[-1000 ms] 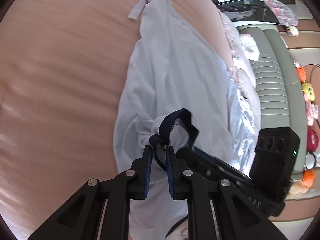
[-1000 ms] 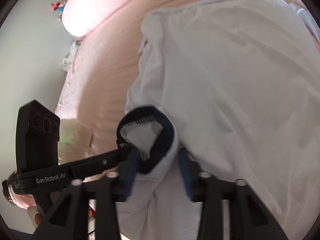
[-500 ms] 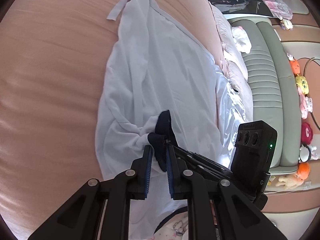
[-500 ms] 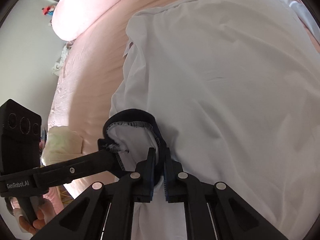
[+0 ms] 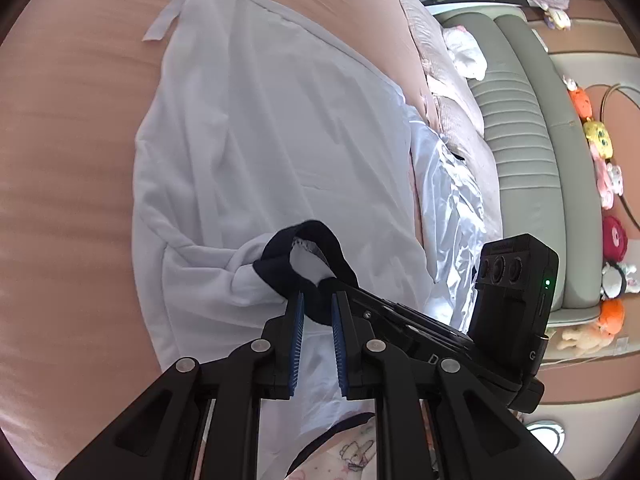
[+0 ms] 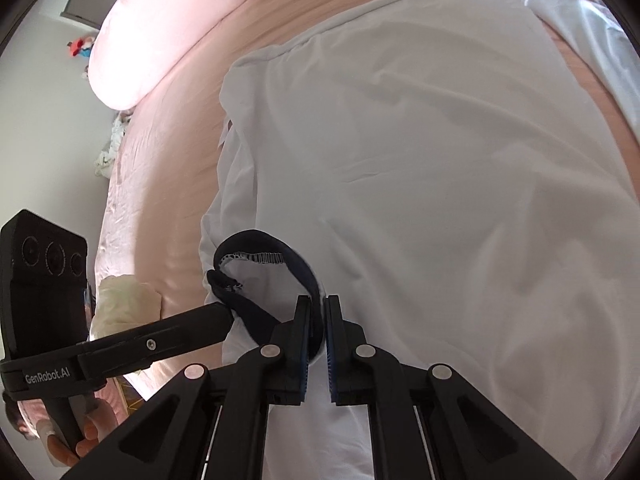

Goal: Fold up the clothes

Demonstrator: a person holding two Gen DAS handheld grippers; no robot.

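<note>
Left wrist view: the left gripper (image 5: 317, 312) has its blue-padded fingers (image 5: 297, 334) closed on the dark navy collar (image 5: 320, 258) of a white shirt (image 5: 256, 148). The collar band loops up just beyond the fingertips, and the shirt's body stretches away from them across the peach-coloured bed (image 5: 68, 152). The right gripper (image 5: 334, 286) comes in from the right, its tip meeting the same collar just beside the left fingers. A grey padded bench (image 5: 524, 136) stands past the bed's edge.

Right wrist view: the right gripper (image 6: 318, 322) has its fingers (image 6: 304, 332) clamped on the near right side of the collar (image 6: 280, 260) loop. The left gripper (image 6: 224, 314) reaches in from the left, holding the loop's left end. The shirt (image 6: 440, 168) spreads ahead and to the right over the bed (image 6: 168, 148), with a pink pillow (image 6: 160, 28) at the far left.
</note>
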